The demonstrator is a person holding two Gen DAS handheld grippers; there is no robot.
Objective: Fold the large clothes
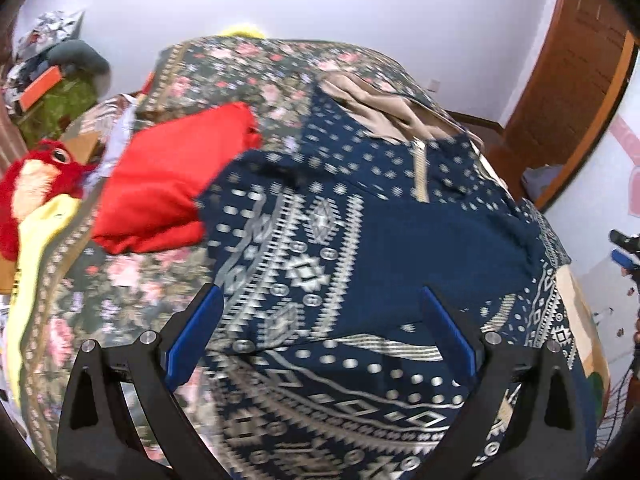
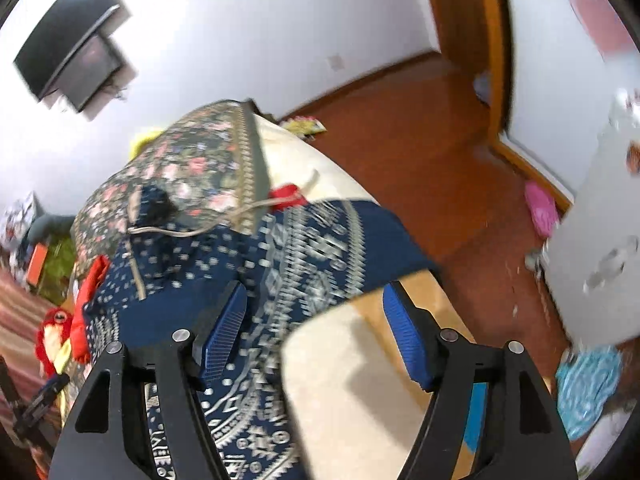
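A large navy garment [image 1: 360,264] with white geometric print lies spread on the bed, partly folded, with a beige lining showing at its far end. My left gripper [image 1: 320,300] is open above the garment's near part, holding nothing. My right gripper [image 2: 316,304] is open over the garment's right edge [image 2: 320,256], where it hangs over the bed side; it holds nothing. A blue-tipped tool at the left wrist view's right edge [image 1: 626,256] looks like the right gripper.
A floral bedspread [image 1: 120,288] covers the bed. A folded red cloth [image 1: 168,184] lies left of the garment, by a red plush toy [image 1: 36,184] and yellow cloth. Wood floor [image 2: 420,160], a doorway and a white cabinet [image 2: 600,240] lie right.
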